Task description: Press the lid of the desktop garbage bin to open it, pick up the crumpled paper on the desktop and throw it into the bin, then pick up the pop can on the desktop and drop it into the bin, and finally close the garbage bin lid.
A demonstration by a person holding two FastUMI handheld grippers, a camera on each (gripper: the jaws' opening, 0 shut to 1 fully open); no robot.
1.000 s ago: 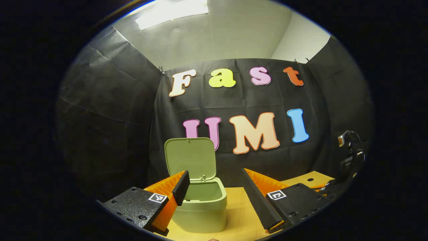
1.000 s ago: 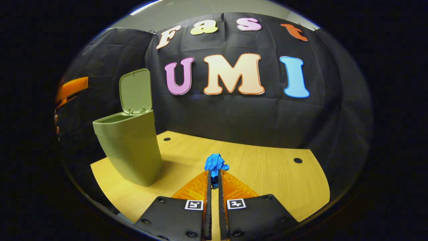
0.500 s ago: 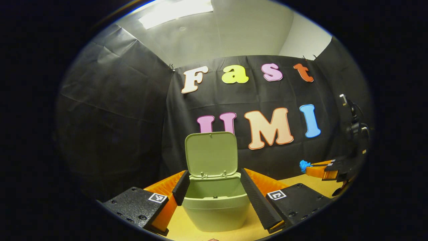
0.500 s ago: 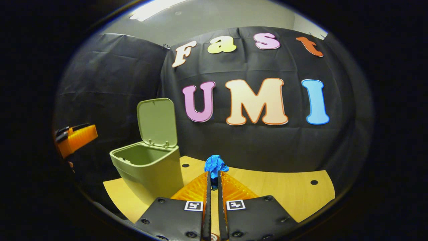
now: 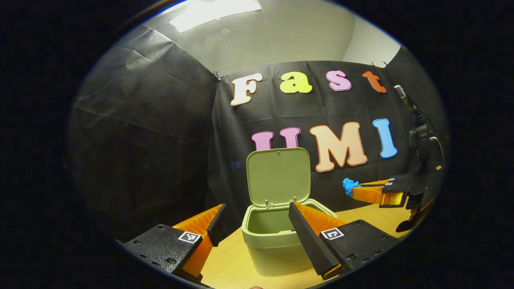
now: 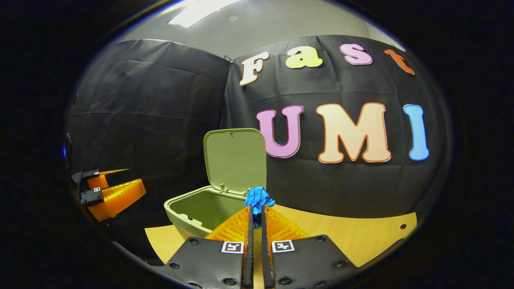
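Green bin [image 5: 277, 245] upright on wood tabletop [image 6: 353, 237], lid [image 5: 278, 176] flipped up at the back, w/ inside open. Blue crumpled paper [image 6: 258, 199] pinched at right gripper [image 6: 255, 212] fingers, just beside bin rim.

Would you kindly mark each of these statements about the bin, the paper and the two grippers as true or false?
1. The bin's lid stands open. True.
2. The right gripper is shut on the crumpled paper. True.
3. The paper already lies inside the bin. False: it is held at the right gripper's tips, in the air near the bin's rim; in the left gripper view it hangs to the bin's right.
4. The left gripper is clamped on the lid. False: its fingers are spread apart and hold nothing, with the bin seen between them.
5. The bin stands on a wooden desktop. True.
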